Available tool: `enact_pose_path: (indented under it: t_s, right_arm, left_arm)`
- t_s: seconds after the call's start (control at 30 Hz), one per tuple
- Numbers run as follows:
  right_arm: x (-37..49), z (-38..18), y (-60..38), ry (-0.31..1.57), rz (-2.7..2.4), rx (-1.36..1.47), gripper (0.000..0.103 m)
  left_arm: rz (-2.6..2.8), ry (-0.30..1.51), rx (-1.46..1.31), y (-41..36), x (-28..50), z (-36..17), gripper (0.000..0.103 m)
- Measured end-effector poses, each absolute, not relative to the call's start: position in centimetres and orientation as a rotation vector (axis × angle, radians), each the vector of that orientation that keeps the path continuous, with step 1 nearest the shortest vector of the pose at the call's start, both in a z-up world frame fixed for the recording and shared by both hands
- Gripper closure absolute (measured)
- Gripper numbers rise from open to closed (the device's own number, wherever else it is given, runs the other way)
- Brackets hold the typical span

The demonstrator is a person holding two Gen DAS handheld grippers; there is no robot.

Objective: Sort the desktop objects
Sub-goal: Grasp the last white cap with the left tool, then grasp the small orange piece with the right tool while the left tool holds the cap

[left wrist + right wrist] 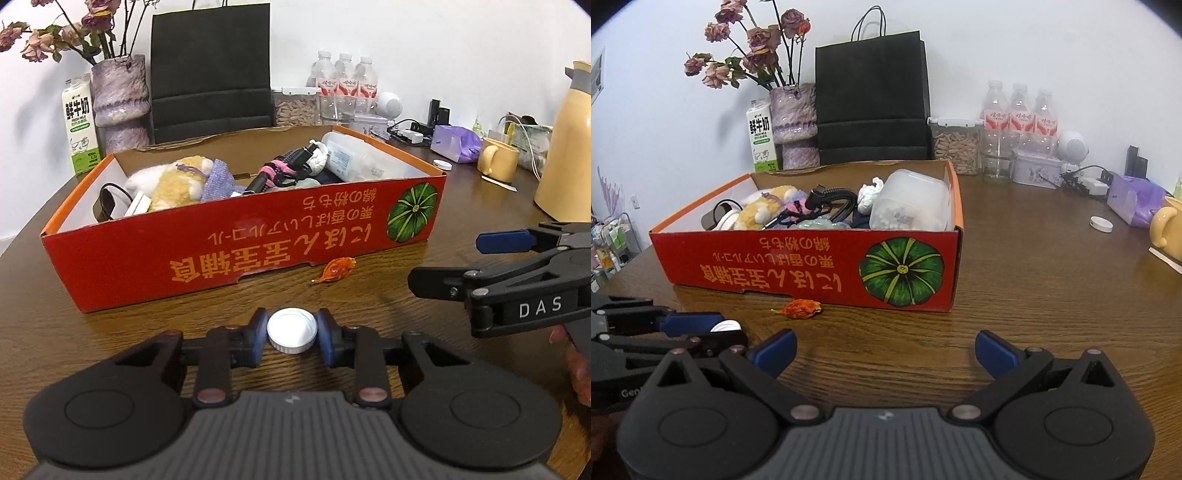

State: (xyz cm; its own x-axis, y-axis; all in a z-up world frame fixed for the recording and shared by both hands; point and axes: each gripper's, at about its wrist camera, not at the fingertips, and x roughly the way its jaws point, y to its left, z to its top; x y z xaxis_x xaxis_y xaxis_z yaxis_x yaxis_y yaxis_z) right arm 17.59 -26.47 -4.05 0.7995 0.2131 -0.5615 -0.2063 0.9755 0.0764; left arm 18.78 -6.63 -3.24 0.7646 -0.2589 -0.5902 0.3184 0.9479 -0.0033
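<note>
Nearest the left wrist camera, the left gripper (291,334) has its two blue pads (259,332) pressed against opposite sides of a white bottle cap (292,330), which sits top-up on the wooden table (155,332) squarely between the fingertips; whether its underside still touches the wood cannot be told. At about eleven o'clock from the cap stands the red cardboard box (221,243), printing upside down, a green pumpkin picture at its right end. Its contents are partly hidden by the near wall: a plush toy (177,181), a lilac pouch (218,179), a pink and black strap (277,171) and a frosted plastic container (351,155) show, the rest is a tangle hard to make out. At one o'clock from the cap, just in front of the box, lies a crumpled orange wrapper (334,269). At three o'clock the right gripper (443,262) enters from the frame edge, cut off at its body, fingers spread apart with nothing between them. In the right wrist view its own blue pads (777,349) stand wide over bare wood, and at nine o'clock the left gripper is mostly cut off, only a sliver of the cap (726,326) showing behind its finger. A second white cap (1101,223) lies well apart at two o'clock, near a yellow mug (1167,229) clipped by the edge.
</note>
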Motion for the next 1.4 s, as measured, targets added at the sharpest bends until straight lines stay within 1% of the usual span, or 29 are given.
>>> enact_pose_path:
  t_s: [0.67,0.73,0.93,1.0,1.13,1.2,1.23,1.27,1.4]
  right_arm:
    - [20.4,-3.5,-20.5,0.637,0.277,-0.062,0.000]
    - [20.8,-3.6,-19.9,0.646,0.275,-0.067,0.002]
    - [21.8,-4.2,-18.6,0.693,0.281,-0.054,0.019]
    - [22.0,-4.3,-18.2,0.699,0.278,-0.047,0.031]
    - [22.1,-4.3,-17.7,0.695,0.257,-0.055,0.039]
    - [21.9,-4.3,-17.5,0.689,0.258,-0.060,0.056]
    - [21.8,-4.3,-17.5,0.684,0.254,-0.067,0.060]
    - [21.7,-4.3,-17.5,0.681,0.254,-0.066,0.062]
    - [21.4,-4.3,-17.5,0.676,0.263,-0.066,0.063]
  left_arm:
    - [-0.183,0.563,0.017,-1.0,20.5,-1.9,0.074]
    - [-0.181,0.563,0.007,-0.7,20.6,-2.0,0.074]
    - [-0.174,0.555,-0.015,-0.2,20.6,-2.1,0.074]
    - [-0.175,0.554,-0.021,0.0,20.6,-2.1,0.074]
    - [-0.182,0.556,-0.034,0.2,20.6,-2.2,0.074]
    - [-0.184,0.555,-0.036,0.3,20.6,-2.3,0.074]
    - [-0.185,0.556,-0.036,0.3,20.7,-2.3,0.074]
    - [-0.186,0.556,-0.035,0.3,20.6,-2.3,0.074]
    - [-0.184,0.553,-0.034,0.3,20.5,-2.3,0.074]
